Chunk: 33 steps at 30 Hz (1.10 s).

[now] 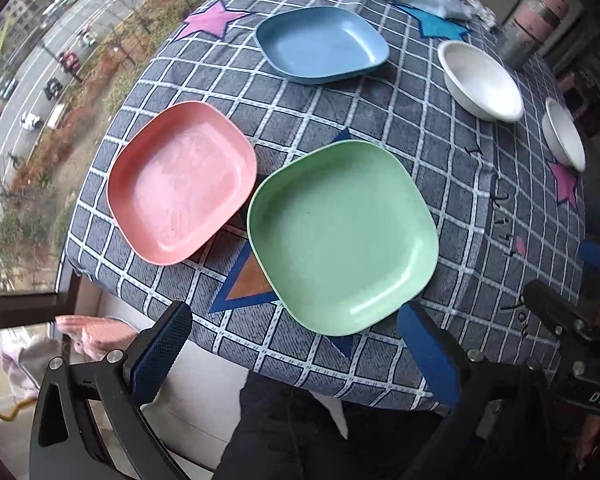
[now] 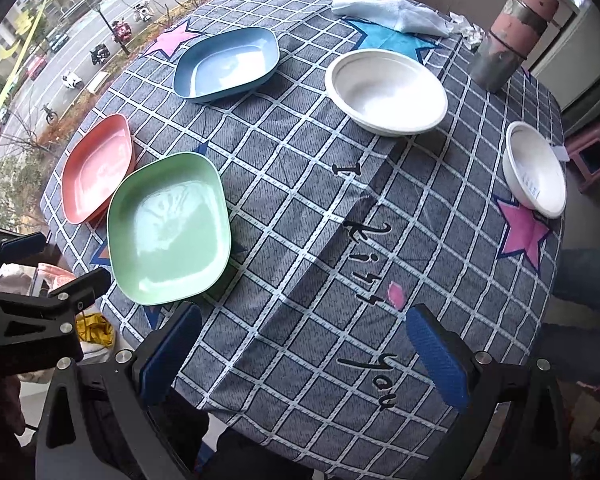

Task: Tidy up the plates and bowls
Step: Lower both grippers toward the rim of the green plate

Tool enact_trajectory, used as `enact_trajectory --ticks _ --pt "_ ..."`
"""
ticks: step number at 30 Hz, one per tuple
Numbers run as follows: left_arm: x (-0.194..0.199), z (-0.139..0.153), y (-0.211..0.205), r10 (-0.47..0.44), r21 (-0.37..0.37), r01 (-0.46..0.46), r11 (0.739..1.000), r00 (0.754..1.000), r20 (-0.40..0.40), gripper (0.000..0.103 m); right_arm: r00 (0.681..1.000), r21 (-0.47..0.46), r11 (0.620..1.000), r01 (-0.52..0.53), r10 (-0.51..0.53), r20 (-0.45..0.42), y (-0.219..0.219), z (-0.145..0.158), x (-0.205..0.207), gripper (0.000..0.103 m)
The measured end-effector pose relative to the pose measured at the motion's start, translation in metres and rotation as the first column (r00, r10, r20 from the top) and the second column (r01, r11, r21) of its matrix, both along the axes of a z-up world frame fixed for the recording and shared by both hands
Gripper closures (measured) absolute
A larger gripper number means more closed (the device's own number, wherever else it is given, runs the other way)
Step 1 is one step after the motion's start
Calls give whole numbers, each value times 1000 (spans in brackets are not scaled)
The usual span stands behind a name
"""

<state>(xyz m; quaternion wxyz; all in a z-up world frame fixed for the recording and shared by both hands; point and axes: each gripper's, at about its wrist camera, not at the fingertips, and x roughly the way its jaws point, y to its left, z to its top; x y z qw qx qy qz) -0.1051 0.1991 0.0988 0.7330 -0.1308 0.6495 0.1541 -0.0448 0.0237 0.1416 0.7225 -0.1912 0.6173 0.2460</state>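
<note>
We hold the left gripper (image 1: 296,344) and right gripper (image 2: 304,354) spread wide and empty at the table's (image 2: 300,208) near edge. The green plate (image 1: 342,236), pink plate (image 1: 180,188) and blue plate (image 1: 320,44) sit toward its left edge, the large white bowl (image 2: 386,92) farther back. The small white bowl (image 2: 536,170) overhangs the right edge, a label inside too blurred to read.

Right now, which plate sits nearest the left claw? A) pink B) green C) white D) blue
B: the green plate lies just ahead of the open left claw, the pink plate sits further off to the side, and the blue plate is far across the table.
</note>
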Motion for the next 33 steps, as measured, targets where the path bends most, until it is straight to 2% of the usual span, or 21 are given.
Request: enact_trajectory --ticks 5,16,25,30,33 --pt "-2 -5 4 52 -23 -52 998 999 -3 1 999 -20 999 -43 43 4 7 -1 2 0" --pt "-7 -12 2 104 -7 -104 995 995 -4 2 990 -6 990 -143 143 3 24 -4 2 0" --pt "-10 -16 6 151 -26 -151 988 988 3 2 984 -14 984 -179 179 17 32 -5 2 0" --pt "-9 -22 10 174 -48 -174 984 985 2 3 978 -16 978 -207 207 28 38 -10 2 0" --pt "-10 -30 18 219 -74 -219 973 976 -14 5 975 -25 976 -217 218 39 45 -15 6 0"
